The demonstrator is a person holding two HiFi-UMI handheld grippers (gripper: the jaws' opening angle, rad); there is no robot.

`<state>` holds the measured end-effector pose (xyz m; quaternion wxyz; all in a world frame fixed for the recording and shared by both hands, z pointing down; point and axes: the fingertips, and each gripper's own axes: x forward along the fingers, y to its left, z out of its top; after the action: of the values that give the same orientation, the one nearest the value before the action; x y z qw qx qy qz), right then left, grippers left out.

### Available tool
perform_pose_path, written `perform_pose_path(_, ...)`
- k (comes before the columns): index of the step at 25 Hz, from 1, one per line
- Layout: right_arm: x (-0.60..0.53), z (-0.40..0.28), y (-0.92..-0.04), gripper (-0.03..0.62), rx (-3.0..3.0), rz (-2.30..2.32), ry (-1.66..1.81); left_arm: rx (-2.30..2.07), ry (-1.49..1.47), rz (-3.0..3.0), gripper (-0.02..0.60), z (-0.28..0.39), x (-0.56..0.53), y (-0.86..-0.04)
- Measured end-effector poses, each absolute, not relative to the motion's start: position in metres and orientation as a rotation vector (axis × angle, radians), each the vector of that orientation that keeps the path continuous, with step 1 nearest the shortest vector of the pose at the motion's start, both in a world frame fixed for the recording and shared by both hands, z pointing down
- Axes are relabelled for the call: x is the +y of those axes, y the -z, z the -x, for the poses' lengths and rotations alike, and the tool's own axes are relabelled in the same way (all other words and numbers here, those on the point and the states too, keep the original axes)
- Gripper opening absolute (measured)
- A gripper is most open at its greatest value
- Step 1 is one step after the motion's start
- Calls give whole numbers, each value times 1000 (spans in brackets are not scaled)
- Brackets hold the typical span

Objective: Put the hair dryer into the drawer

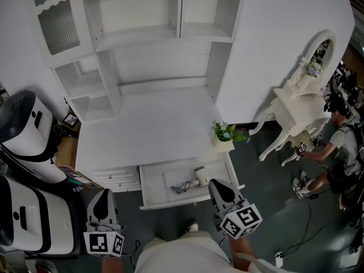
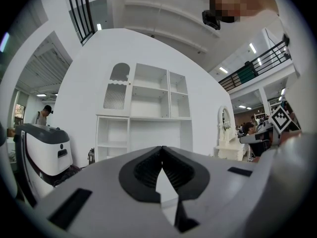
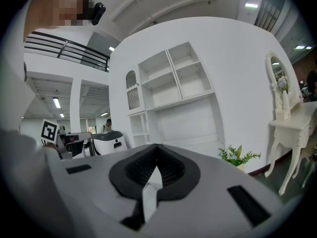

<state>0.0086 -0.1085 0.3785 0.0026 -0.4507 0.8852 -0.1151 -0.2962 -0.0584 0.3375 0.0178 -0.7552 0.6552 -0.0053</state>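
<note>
Hair dryer small in open drawer, its left end indistinct, left claw and right claw closed, empty.

Desk: potted plant right edge. Open drawer: hair dryer.

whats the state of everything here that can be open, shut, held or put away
drawer: pulled open
hair dryer: lying inside the drawer, not held
left tool: jaws shut, empty
right tool: jaws shut, empty
left drawers: shut
</note>
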Motion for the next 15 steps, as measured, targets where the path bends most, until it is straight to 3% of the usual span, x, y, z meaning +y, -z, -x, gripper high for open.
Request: perform_pose_path(15,-103,-14,-379,9,2769,1433,353,2024,12,2362,17,290,-57,-340)
